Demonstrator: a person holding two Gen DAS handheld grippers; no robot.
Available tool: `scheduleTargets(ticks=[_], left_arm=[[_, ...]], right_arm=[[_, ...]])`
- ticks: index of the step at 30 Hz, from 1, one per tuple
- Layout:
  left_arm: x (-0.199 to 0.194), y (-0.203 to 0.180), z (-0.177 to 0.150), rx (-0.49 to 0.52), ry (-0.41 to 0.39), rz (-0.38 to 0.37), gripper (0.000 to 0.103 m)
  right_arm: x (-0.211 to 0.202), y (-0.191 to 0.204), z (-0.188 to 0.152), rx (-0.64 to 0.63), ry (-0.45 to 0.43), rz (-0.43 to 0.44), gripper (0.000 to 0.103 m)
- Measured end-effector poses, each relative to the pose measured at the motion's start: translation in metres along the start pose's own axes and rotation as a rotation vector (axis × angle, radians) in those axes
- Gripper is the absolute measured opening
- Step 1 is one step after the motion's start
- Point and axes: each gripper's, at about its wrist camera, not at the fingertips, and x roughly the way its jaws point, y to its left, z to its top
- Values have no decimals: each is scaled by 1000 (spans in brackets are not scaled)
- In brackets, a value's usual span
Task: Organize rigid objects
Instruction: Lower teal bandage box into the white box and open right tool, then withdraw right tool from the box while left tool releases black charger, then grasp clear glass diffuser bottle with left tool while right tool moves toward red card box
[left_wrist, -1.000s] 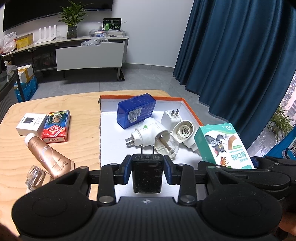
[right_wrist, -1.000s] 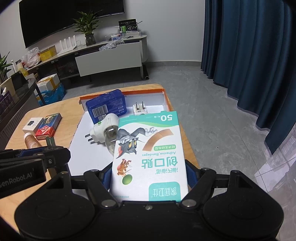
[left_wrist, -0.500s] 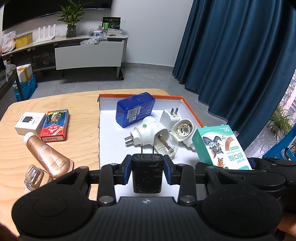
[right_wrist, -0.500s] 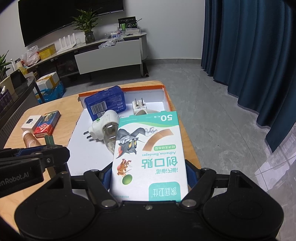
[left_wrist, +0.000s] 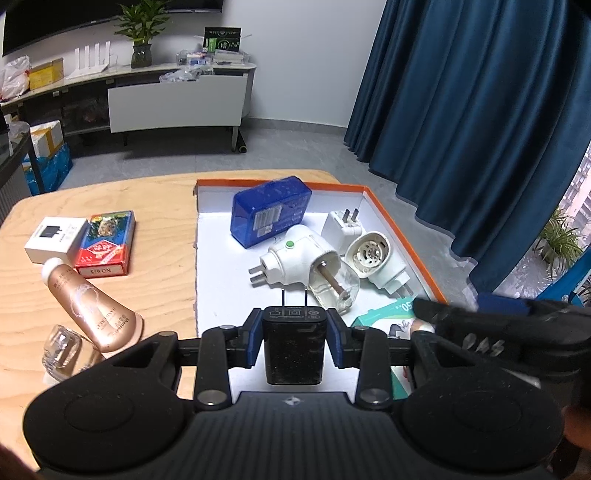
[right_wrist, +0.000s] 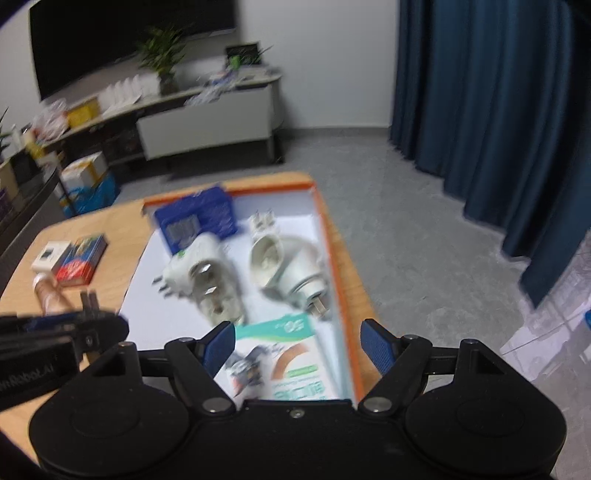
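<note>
While the small, stiff black plastic charger (left_wrist: 293, 341) is being clamped by its flat sides in the left claw (left_wrist: 294, 341), the light green cardboard plaster box (right_wrist: 291, 363) is lying released beneath the spread right claw (right_wrist: 298, 345).

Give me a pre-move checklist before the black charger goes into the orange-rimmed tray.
1. Left claw shut on the black charger: ok, pads press both its sides.
2. Charger prongs face the tray: ok.
3. Bare tray floor ahead of the charger: ok, white patch left of the white plug.
4. Right claw has let go of the bandage box: ok, its pads stand apart from the box, which lies in the tray.
5. Right claw out of the left one's path: cannot tell, it sits close beside it.
6. Box lying flat: cannot tell, right view blurred.
</note>
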Motion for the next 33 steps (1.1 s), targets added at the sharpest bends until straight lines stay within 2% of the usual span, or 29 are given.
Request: scheduleTargets(ticks=[6, 8, 9, 12, 15, 19, 25, 31, 33], left_arm=[[11, -9, -1, 6, 44, -69, 37], [12, -11, 0, 10, 47, -77, 46], [11, -12, -1, 7, 38, -72, 58], [5, -10, 1, 9, 6, -50, 63], [-1, 2, 6, -30, -10, -33, 68], [-14, 21, 8, -59, -40, 9, 72], [-31, 63, 5, -115, -62, 76, 74], [-48, 123, -6, -117, -82, 161, 75], [-49, 144, -13, -116, -72, 150, 75]], right_arm=[[-8, -13, 4, 43, -25, -12, 91], [-9, -14, 4, 46, -30, -11, 91], [-10, -13, 4, 44, -35, -11, 91], [-15, -10, 5, 42, -53, -9, 91], [-21, -5, 8, 46, -82, -5, 91], [-25, 11, 13, 34, -85, 44, 91], [-24, 49, 12, -30, -67, 101, 91], [-28, 83, 8, -104, -62, 161, 91], [-28, 91, 7, -106, -58, 186, 91]])
